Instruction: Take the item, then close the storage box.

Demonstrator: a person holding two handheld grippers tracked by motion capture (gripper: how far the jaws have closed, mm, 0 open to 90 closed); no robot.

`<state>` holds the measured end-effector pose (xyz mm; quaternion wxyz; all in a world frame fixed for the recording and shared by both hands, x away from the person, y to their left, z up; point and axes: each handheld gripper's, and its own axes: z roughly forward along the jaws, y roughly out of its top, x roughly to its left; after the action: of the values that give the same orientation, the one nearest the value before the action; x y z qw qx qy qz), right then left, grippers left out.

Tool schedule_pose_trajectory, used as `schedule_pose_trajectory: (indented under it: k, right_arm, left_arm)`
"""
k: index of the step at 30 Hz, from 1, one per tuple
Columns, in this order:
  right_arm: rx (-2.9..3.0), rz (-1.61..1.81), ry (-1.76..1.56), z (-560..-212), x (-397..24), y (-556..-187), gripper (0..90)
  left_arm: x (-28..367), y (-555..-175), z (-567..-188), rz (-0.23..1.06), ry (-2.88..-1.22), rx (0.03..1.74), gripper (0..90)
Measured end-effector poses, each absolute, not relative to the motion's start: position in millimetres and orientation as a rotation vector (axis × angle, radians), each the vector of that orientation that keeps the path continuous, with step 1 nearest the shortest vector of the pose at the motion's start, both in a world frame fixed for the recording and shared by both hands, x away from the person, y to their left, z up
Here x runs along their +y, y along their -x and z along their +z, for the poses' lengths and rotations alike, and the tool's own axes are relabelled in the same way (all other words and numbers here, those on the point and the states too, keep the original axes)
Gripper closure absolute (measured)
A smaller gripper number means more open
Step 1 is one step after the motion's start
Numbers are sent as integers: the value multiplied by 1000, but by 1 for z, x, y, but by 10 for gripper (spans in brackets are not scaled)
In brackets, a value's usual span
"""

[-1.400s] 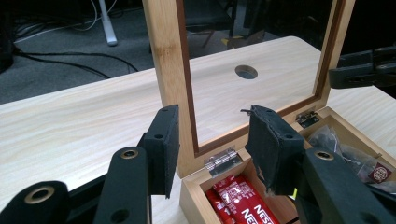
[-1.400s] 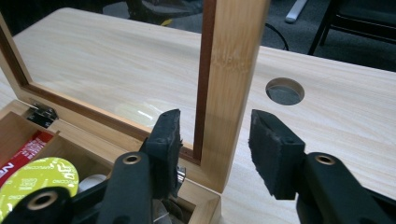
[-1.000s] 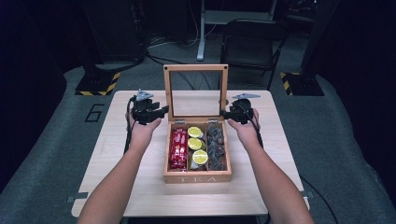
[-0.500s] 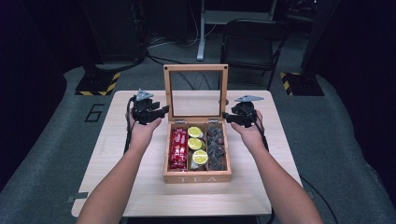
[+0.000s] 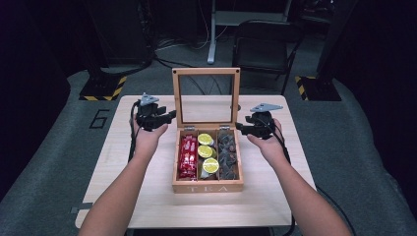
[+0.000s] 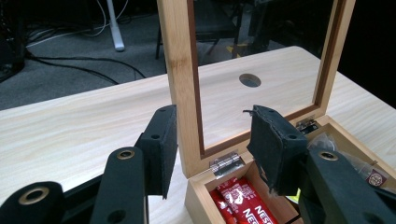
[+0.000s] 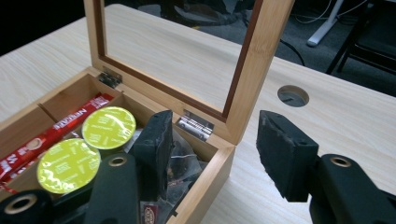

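A wooden tea box (image 5: pixel 207 187) stands mid-table with its glass-paned lid (image 5: pixel 206 72) raised upright. It holds red sachets (image 5: pixel 188 156), yellow-green capsules (image 5: pixel 205 151) and dark packets (image 5: pixel 227 155). My left gripper (image 5: pixel 171 115) is at the lid's left side. In the left gripper view its jaws (image 6: pixel 212 116) straddle the lid's side rail (image 6: pixel 184 70) with a gap, open. My right gripper (image 5: pixel 238 126) is by the box's back right corner. Its jaws (image 7: pixel 215 119) have just been opening, and the lid's lower right corner (image 7: pixel 243 93) stands between them untouched.
The light wooden table (image 5: pixel 147 196) has a round cable hole (image 5: pixel 236 107) behind the box. A dark chair (image 5: pixel 260 46) and a desk leg (image 5: pixel 212 29) stand beyond the far edge. Bare tabletop lies left, right and in front of the box.
My right gripper has drawn slightly right and toward me, away from the lid's edge, with its jaws a little wider. The left gripper and the lid have stayed put.
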<state>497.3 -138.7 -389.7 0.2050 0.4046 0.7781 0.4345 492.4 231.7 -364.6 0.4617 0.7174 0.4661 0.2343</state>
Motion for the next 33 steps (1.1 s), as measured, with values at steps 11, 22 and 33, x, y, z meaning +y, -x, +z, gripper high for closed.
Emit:
schedule_pose_trajectory:
  k: [11, 22, 33]
  right_arm:
    - [2215, 1206, -1066, -395, -129, -482, 414]
    - [2268, 1217, -1002, -409, -109, -463, 370]
    - [2300, 1248, -966, -413, -93, -452, 369]
  left_arm:
    - [237, -490, -363, 576, -1771, 1149, 516]
    - [244, -489, -362, 571, -1769, 1160, 502]
    - [250, -485, -366, 578, -1769, 1167, 468]
